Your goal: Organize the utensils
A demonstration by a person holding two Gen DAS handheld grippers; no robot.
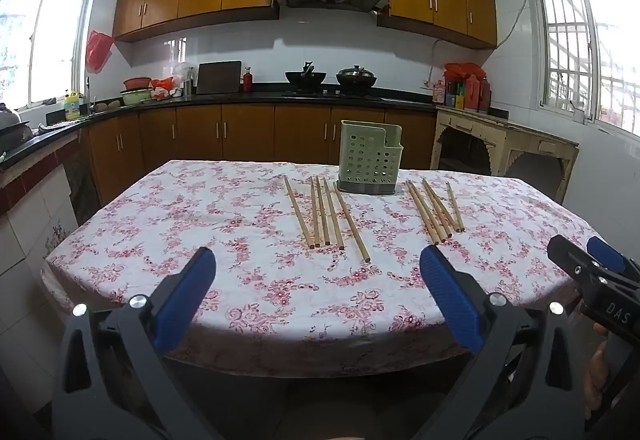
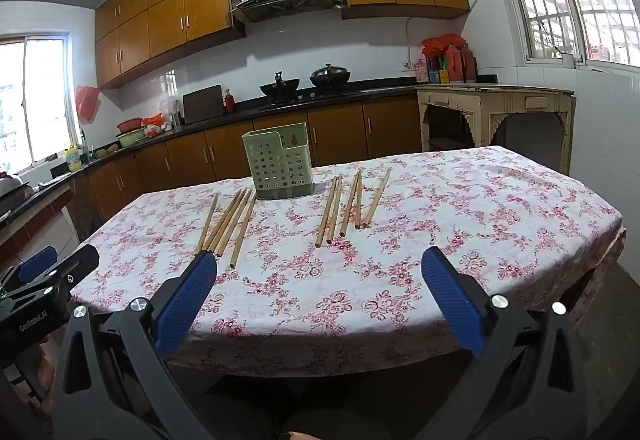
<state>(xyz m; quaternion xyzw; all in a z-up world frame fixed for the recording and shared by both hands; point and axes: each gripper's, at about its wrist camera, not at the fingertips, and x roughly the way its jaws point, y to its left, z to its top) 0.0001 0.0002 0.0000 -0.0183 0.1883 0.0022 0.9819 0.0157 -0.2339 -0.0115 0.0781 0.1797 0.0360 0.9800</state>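
Left gripper and right gripper both low before the near edge of the table, blue fingers spread wide, nothing between them. On the flowered cloth, two loose groups of five wooden chopsticks, left group and right group, all flat and pointing roughly toward the far side. Between their far ends, upright at the far edge, a green holder with round holes, apart from both groups.
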